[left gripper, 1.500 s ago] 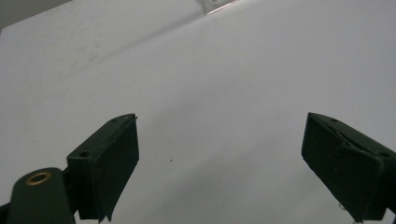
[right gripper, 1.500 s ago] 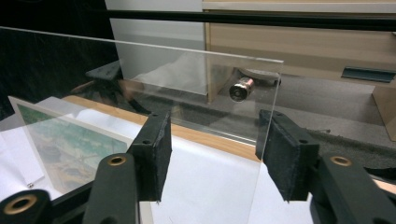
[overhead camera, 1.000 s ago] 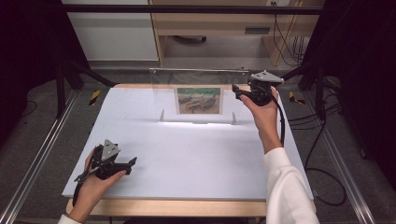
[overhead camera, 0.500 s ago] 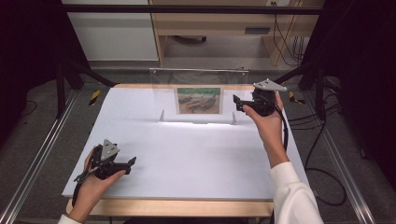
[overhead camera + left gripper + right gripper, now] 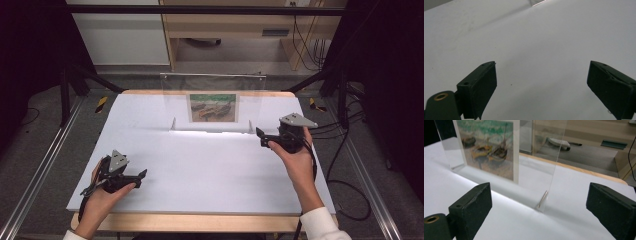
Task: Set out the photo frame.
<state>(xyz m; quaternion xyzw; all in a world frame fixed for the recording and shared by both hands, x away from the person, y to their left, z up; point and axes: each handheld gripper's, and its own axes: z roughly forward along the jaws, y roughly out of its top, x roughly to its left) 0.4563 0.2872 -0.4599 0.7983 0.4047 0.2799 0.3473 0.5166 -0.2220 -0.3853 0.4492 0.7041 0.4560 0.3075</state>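
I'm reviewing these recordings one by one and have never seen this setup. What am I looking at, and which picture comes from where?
A person sits at a table covered in white, holding a hand-held gripper in each hand: the left hand-held gripper and the right hand-held gripper. One picture looks down from above; the other two come from cameras riding on each tool, looking along its two black jaws. A clear acrylic picture frame stands upright near the far edge, showing a painting of boats. Both tools are open and hold nothing. The right one, whose jaws have just been opening, is beside the frame's right end.
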